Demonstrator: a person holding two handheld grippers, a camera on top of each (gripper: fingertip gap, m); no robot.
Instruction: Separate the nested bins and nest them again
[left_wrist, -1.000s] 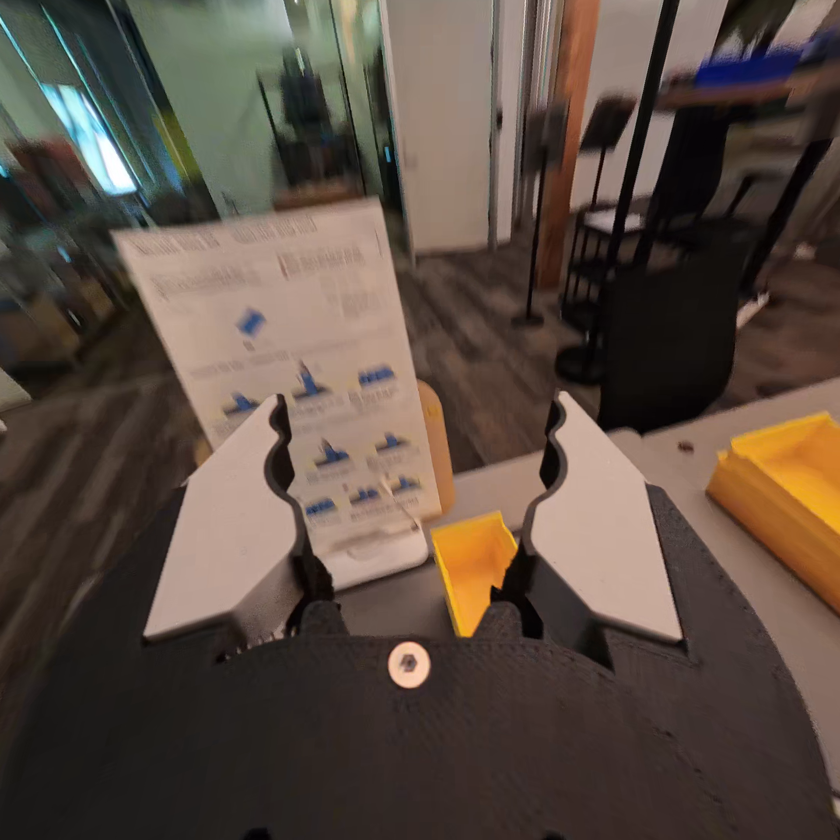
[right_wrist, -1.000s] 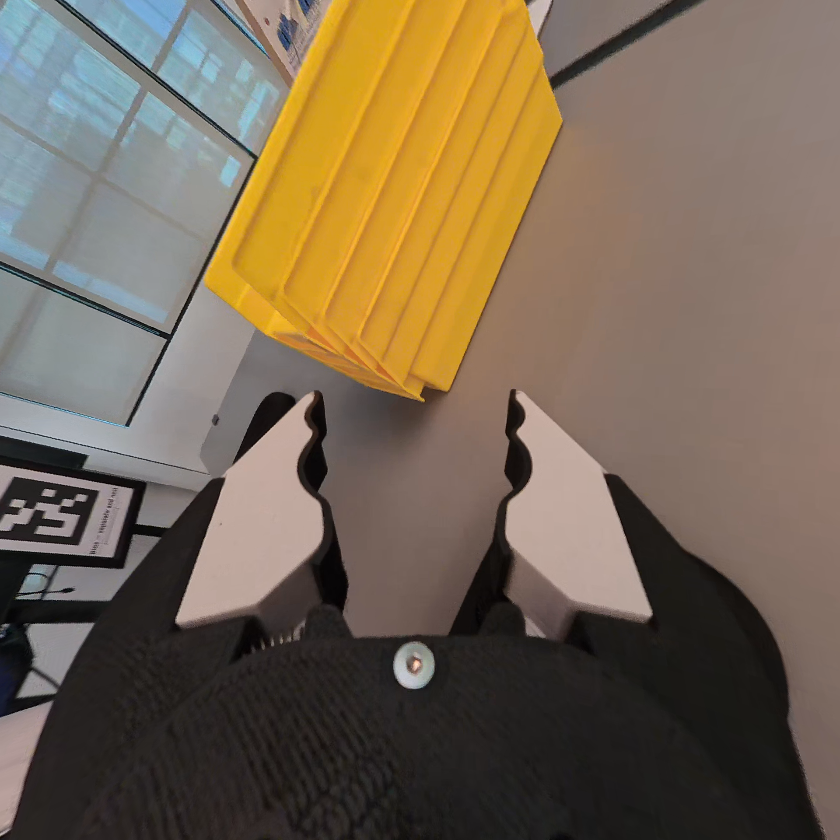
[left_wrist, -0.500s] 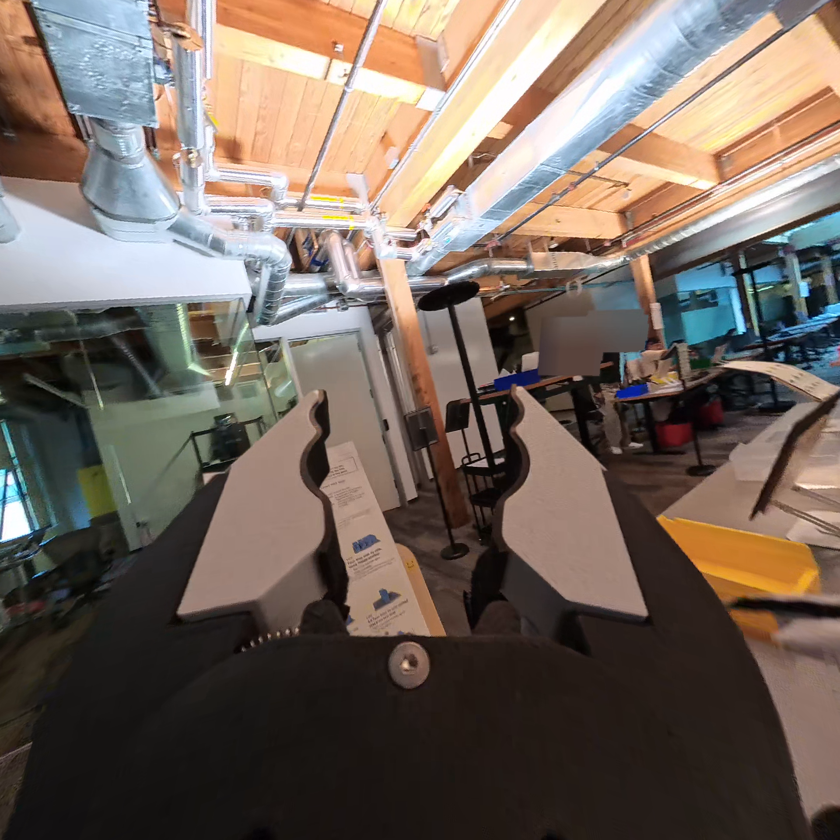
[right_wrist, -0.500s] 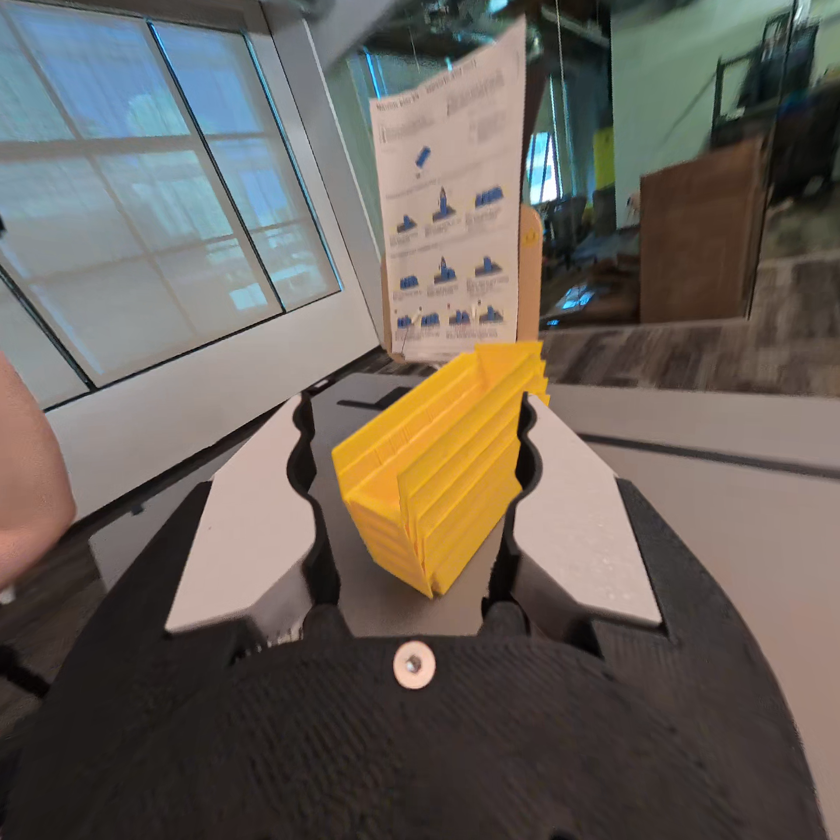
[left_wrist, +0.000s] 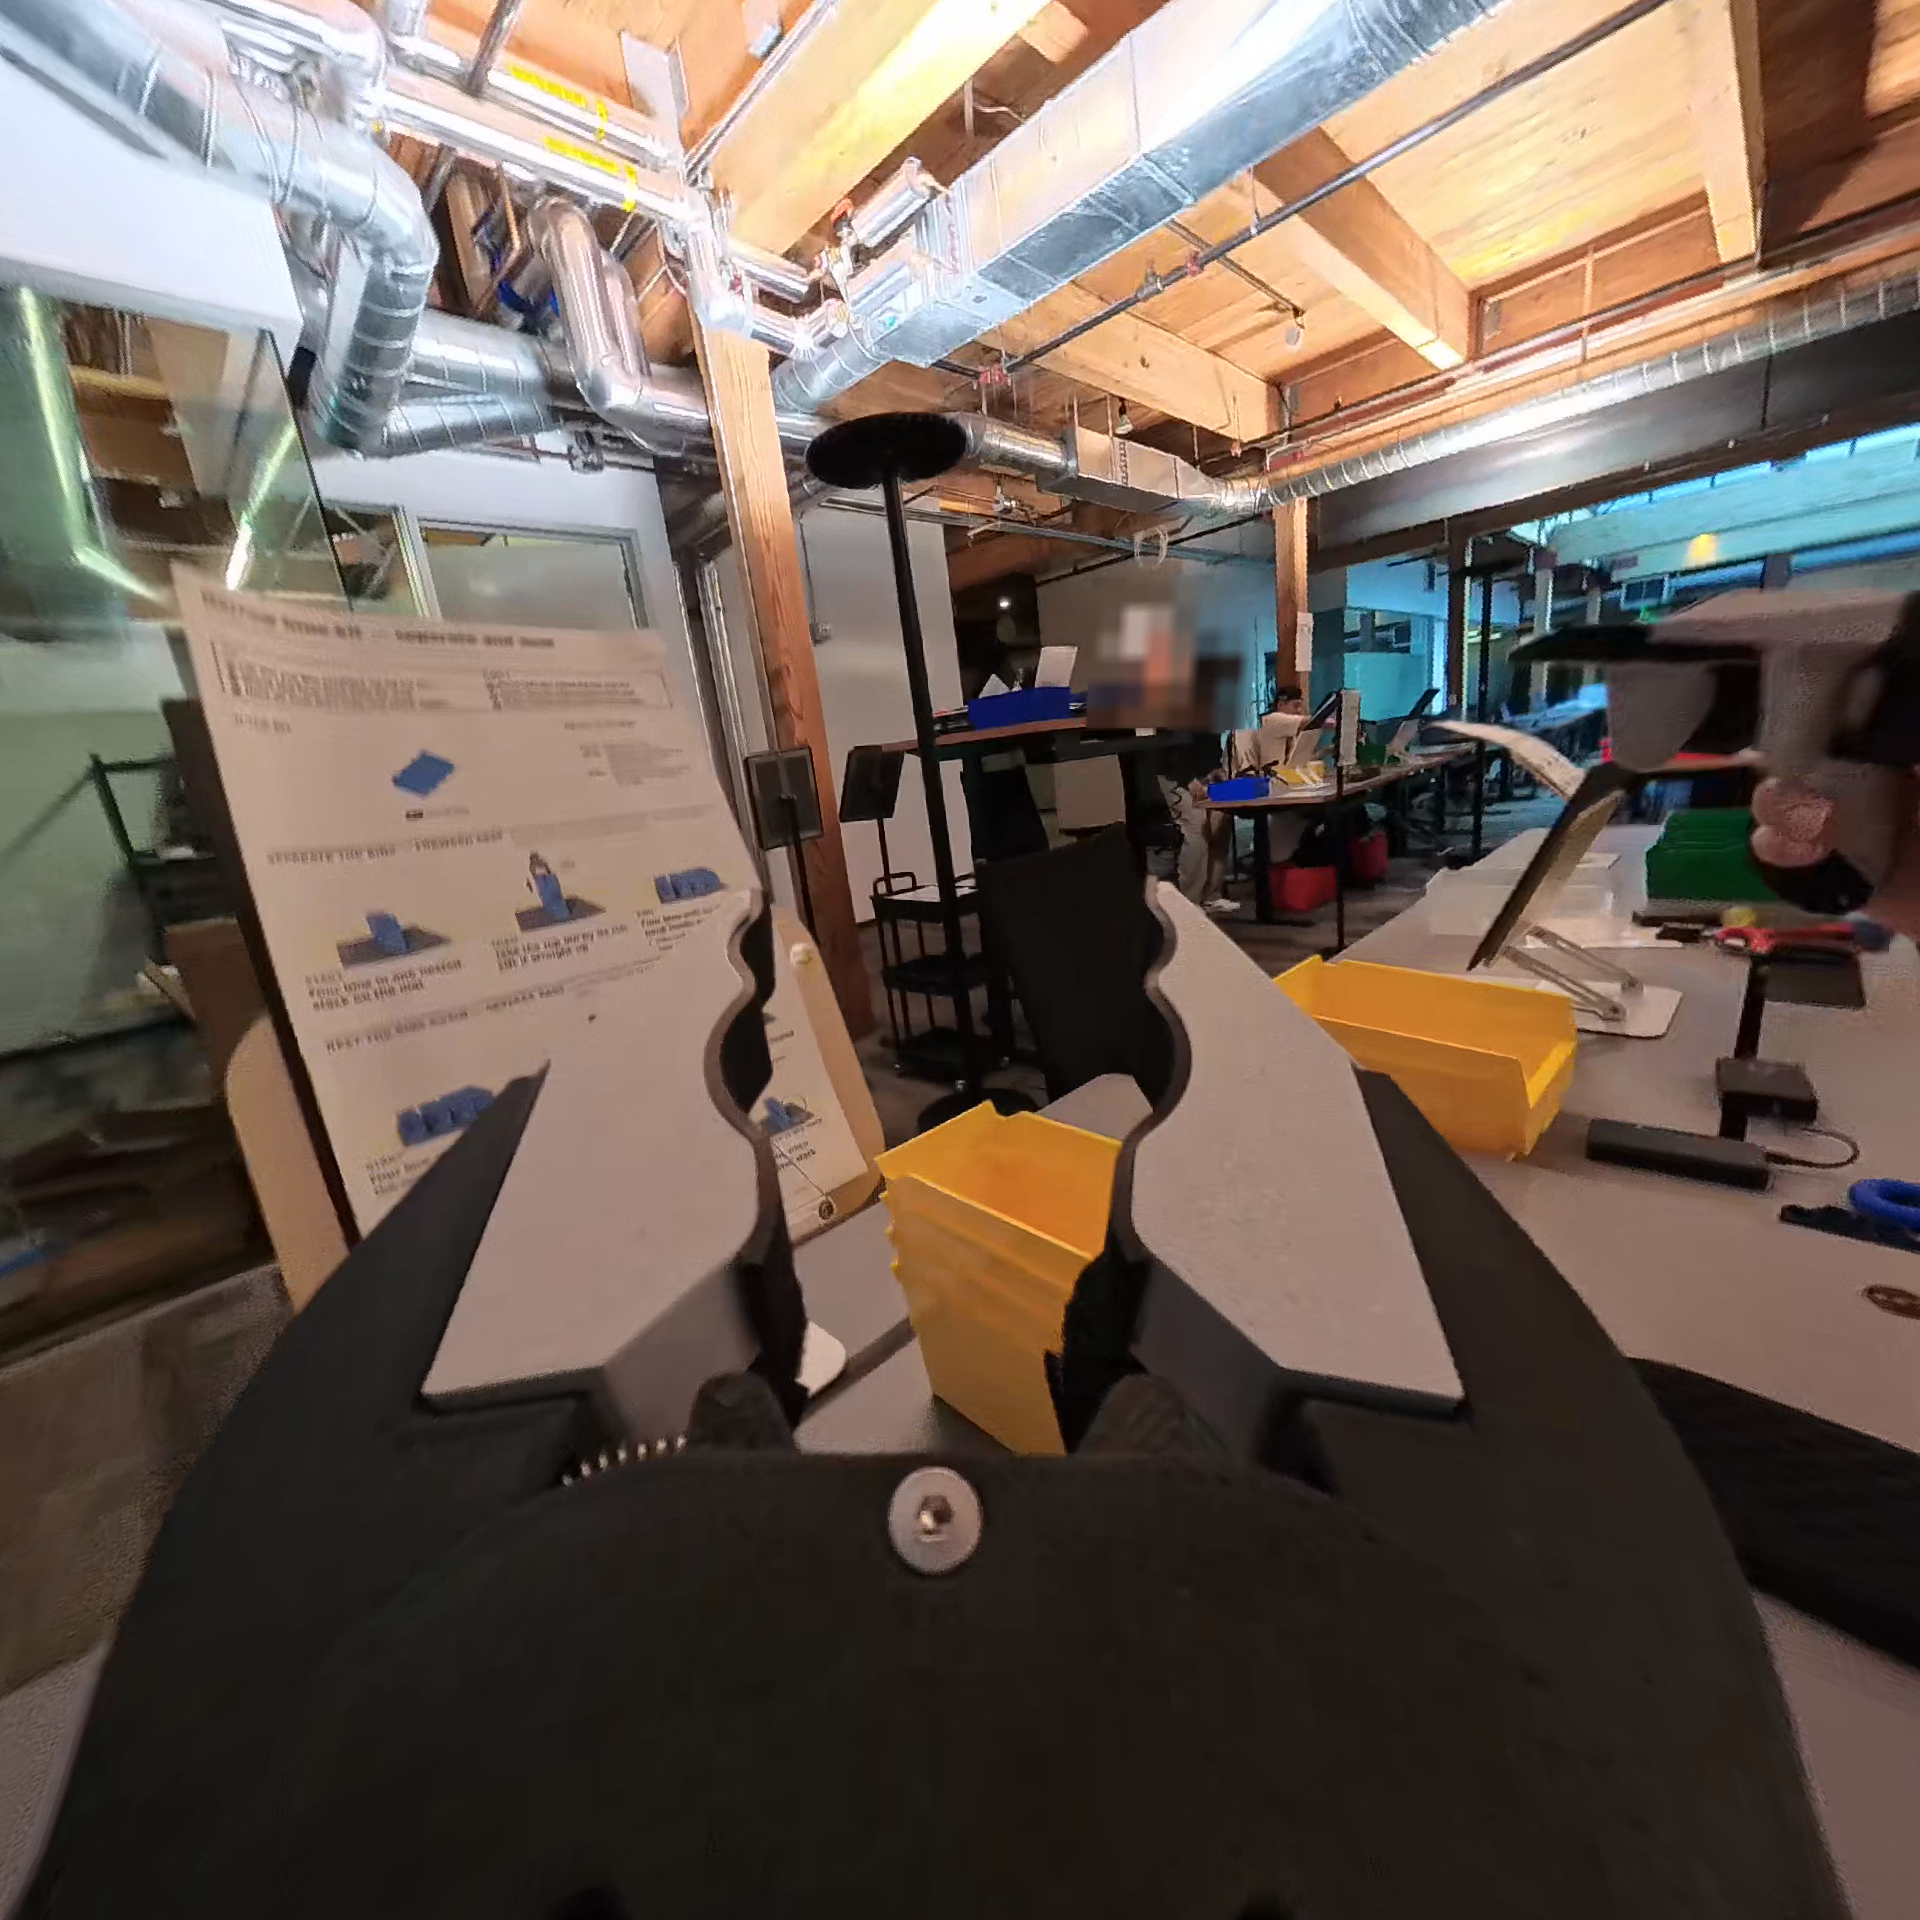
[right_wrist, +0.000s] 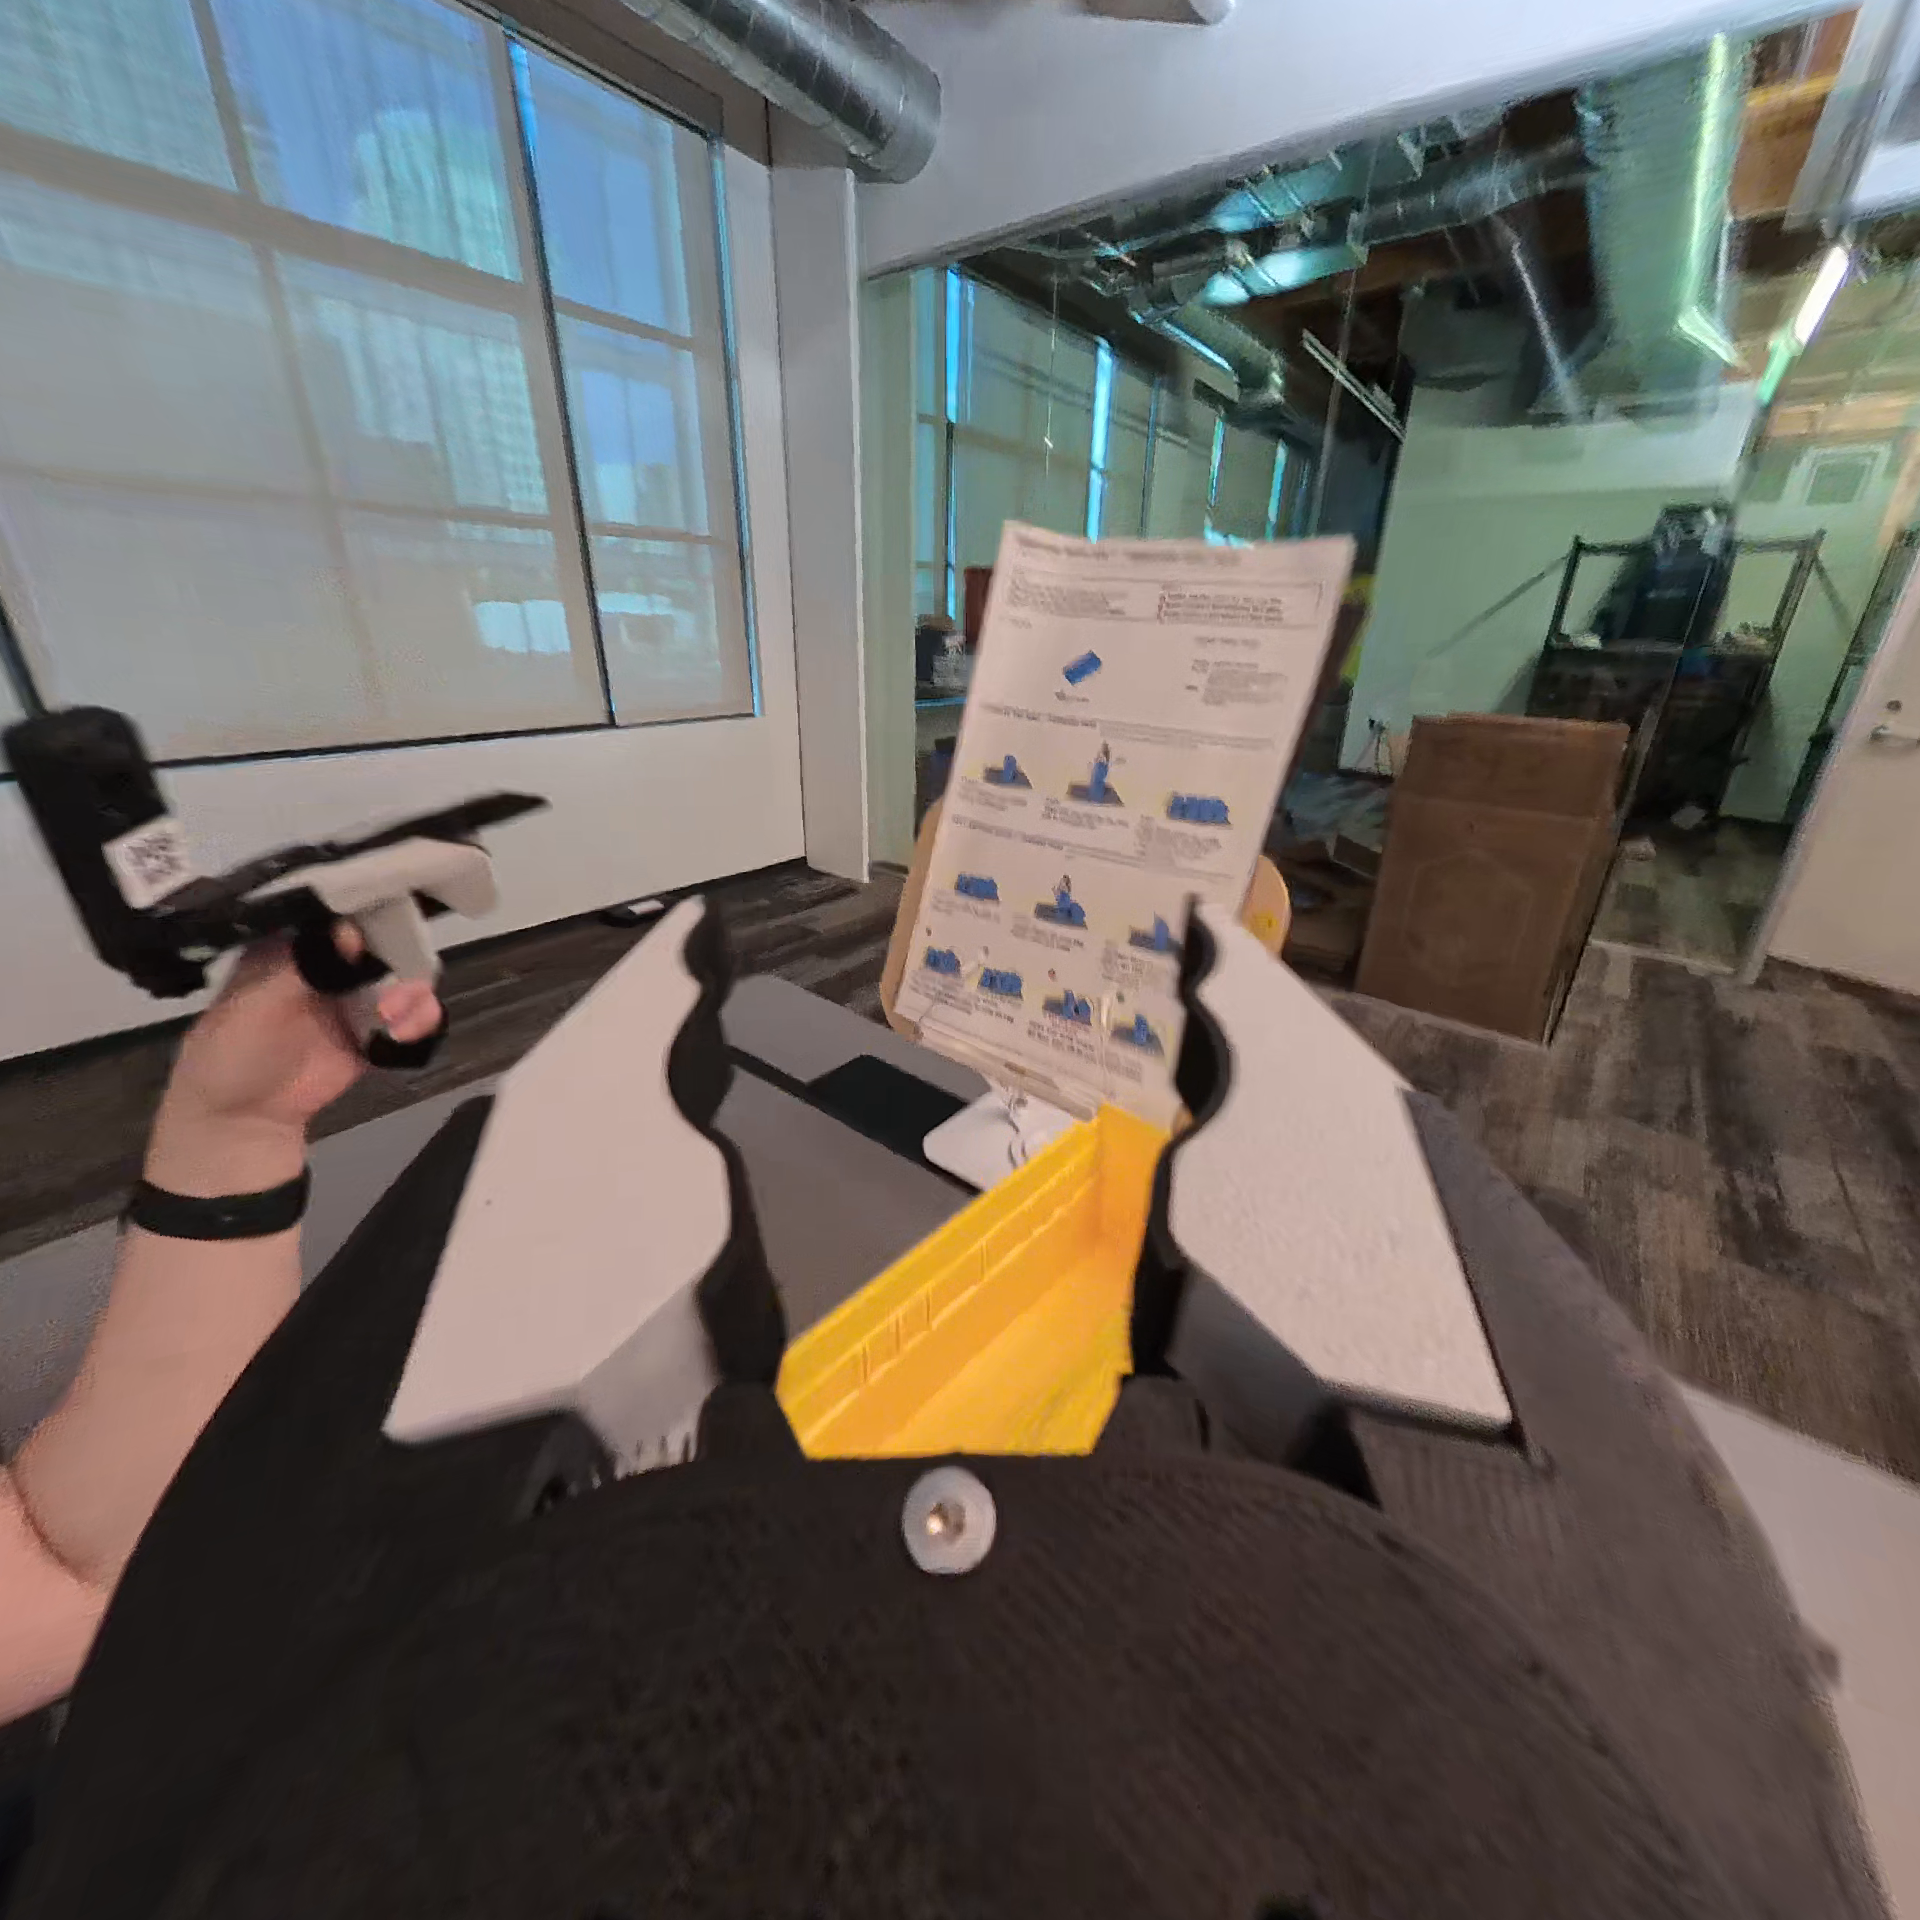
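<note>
The left gripper (left_wrist: 951, 914) has its two grey fingers partly apart, and nothing is between the tips. The right gripper (right_wrist: 945, 930) has its fingers wide apart, and its tips are bare too. Both point up and out into the room, not down at the table.

Just past the left gripper's fingers, low and near, stands the stack of yellow plastic bins (left_wrist: 997, 1236), nested one inside the other, on the grey table (left_wrist: 1683, 1278). The right finger hides part of one side of it, so I cannot tell if they touch there. The fingertips reach up past the stack, so nothing is gripped. In the right wrist view the yellow bins (right_wrist: 987, 1320) lie low between the finger roots, and again the tips are above them.

Farther off on the right side of the table sits a single yellow open bin (left_wrist: 1444, 1039). Behind the stack stands a white paper sheet with small blue pictures (left_wrist: 468, 862), propped on a stand at the far left. A person's hand (right_wrist: 260, 1049) holds the left gripper up in the air, at the left of the right wrist view.

I think the bins are not yet being pulled apart. What could go wrong: a gripper coming down tilted like this could bump the stack and tip it over. The bins look snug, so pulling one may drag the others up too. A wide swing could also knock the paper stand.
</note>
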